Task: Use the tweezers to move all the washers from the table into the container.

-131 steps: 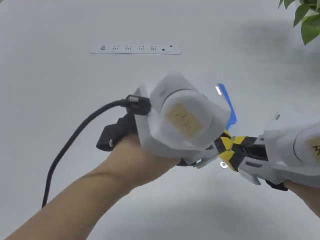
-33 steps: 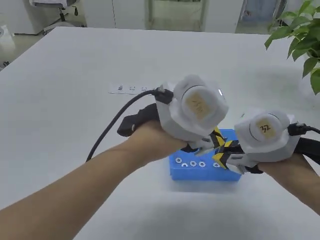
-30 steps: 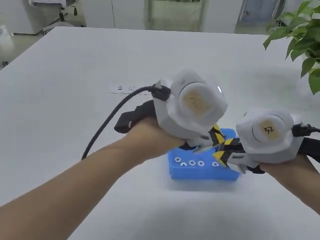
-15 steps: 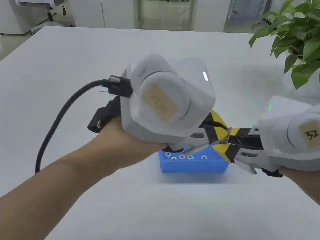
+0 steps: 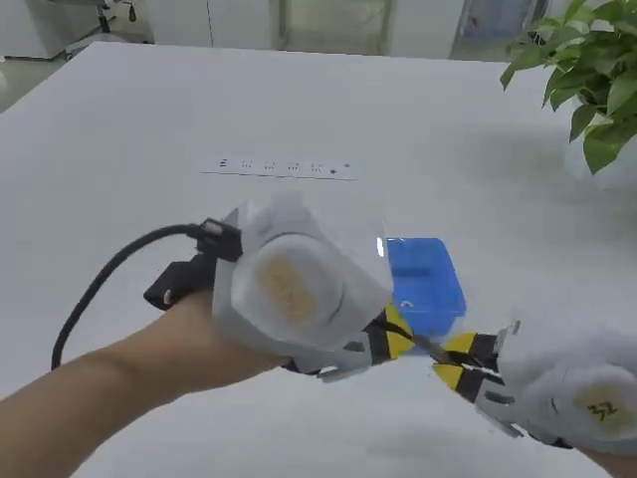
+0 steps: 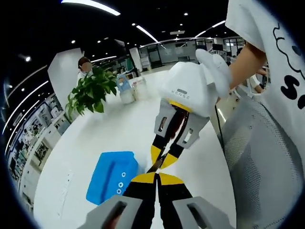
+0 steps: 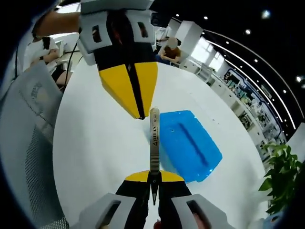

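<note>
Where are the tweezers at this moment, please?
In the right gripper view, the tweezers are clamped in the right gripper, their tip close beside the left gripper, with the blue container to their right.

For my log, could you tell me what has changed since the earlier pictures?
The left claw and right claw, earlier over the blue container, have drawn back to its near side, tips facing, the right shut on the tweezers. The container, washers and power strip stayed put.
</note>
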Demonstrator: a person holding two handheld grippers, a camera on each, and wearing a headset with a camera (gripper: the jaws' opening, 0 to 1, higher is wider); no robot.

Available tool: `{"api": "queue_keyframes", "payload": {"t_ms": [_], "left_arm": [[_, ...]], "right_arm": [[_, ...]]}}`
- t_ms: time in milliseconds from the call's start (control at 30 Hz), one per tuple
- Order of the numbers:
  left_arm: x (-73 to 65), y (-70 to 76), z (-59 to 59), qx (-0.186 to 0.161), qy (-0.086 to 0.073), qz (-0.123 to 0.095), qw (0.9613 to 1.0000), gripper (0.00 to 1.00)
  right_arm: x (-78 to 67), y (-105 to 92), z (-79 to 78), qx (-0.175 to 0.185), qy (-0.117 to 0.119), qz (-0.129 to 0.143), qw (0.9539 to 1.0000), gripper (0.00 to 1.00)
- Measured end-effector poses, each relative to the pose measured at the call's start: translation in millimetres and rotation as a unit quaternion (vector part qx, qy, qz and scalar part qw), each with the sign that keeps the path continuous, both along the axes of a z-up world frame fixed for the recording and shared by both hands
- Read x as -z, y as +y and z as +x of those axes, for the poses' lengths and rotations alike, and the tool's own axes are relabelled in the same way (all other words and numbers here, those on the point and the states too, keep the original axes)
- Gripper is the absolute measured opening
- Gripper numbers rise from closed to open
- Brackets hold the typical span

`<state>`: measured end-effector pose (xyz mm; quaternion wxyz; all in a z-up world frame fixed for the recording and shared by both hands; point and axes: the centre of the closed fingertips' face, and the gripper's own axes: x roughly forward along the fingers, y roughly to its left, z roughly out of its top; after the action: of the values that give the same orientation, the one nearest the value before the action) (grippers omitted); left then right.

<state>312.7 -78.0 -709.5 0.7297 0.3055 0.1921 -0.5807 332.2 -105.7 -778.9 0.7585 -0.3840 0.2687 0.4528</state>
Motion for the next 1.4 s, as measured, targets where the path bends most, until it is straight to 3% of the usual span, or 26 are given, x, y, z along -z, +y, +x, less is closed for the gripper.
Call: {"api": "queue_keyframes", "payload": {"t_ms": [33,100,200,267,333,367,400,533,667,733,933,967,1033,1133,1267,1367,1400], "left_arm": [[5.8,3.8,-1.1,-0.012,0.012,-0.002,0.9999,0.00],[14.0,10.3,-1.4,-0.035,0.032,-0.003,0.9988,0.00],[30.0,22.4,-5.4,-0.078,0.085,0.000,0.9933,0.00],[35.0,26.1,-5.3,-0.097,0.102,0.000,0.9900,0.00],[38.1,28.1,-6.5,-0.096,0.109,-0.001,0.9893,0.01],[39.0,28.6,-7.2,-0.100,0.117,-0.004,0.9880,0.05],[39.6,28.4,-8.2,-0.110,0.133,-0.009,0.9850,0.06],[46.0,27.6,-5.0,-0.118,0.147,-0.004,0.9821,0.09],[52.0,28.8,-3.0,-0.122,0.165,0.002,0.9787,0.20],[51.2,28.8,-1.7,-0.121,0.167,-0.003,0.9785,0.18],[71.7,27.3,-14.4,-0.101,0.227,0.030,0.9682,0.24],[77.2,27.5,-19.5,-0.098,0.250,0.043,0.9624,0.26],[84.9,27.3,-26.5,-0.088,0.277,0.064,0.9546,0.28],[92.5,24.2,-28.4,-0.080,0.284,0.076,0.9526,0.23],[94.8,23.6,-28.5,-0.076,0.291,0.080,0.9502,0.09],[99.8,28.6,-32.5,-0.080,0.311,0.103,0.9414,0.03],[100.8,27.9,-33.5,-0.079,0.311,0.106,0.9412,0.03]], "right_arm": [[3.3,2.4,-0.4,-0.017,-0.015,-0.009,0.9997,0.02],[9.9,4.3,-6.1,-0.018,-0.002,-0.011,0.9998,0.02],[17.0,7.1,-12.3,-0.033,0.002,-0.021,0.9992,0.02],[18.7,7.6,-13.4,-0.038,0.001,-0.026,0.9989,0.02],[20.7,7.9,-14.6,-0.042,0.003,-0.028,0.9987,0.02],[21.2,7.9,-15.4,-0.043,0.005,-0.029,0.9987,0.02],[22.1,8.1,-16.3,-0.046,0.005,-0.031,0.9985,0.02],[22.6,8.9,-18.4,-0.051,0.006,-0.030,0.9982,0.02],[25.4,6.1,-19.8,-0.057,0.001,-0.038,0.9977,0.02],[25.2,6.2,-22.1,-0.059,0.003,-0.039,0.9975,0.02],[21.6,14.0,-30.2,-0.087,-0.003,-0.040,0.9954,0.02],[22.5,15.3,-31.8,-0.095,-0.005,-0.045,0.9945,0.02],[24.5,17.6,-34.6,-0.104,-0.006,-0.049,0.9933,0.02],[26.2,21.9,-38.2,-0.123,-0.013,-0.057,0.9907,0.02],[28.3,24.6,-42.4,-0.157,-0.035,-0.084,0.9834,0.02],[32.0,25.1,-45.1,-0.162,-0.041,-0.090,0.9818,0.02],[31.5,25.5,-44.7,-0.163,-0.041,-0.090,0.9816,0.02]]}}
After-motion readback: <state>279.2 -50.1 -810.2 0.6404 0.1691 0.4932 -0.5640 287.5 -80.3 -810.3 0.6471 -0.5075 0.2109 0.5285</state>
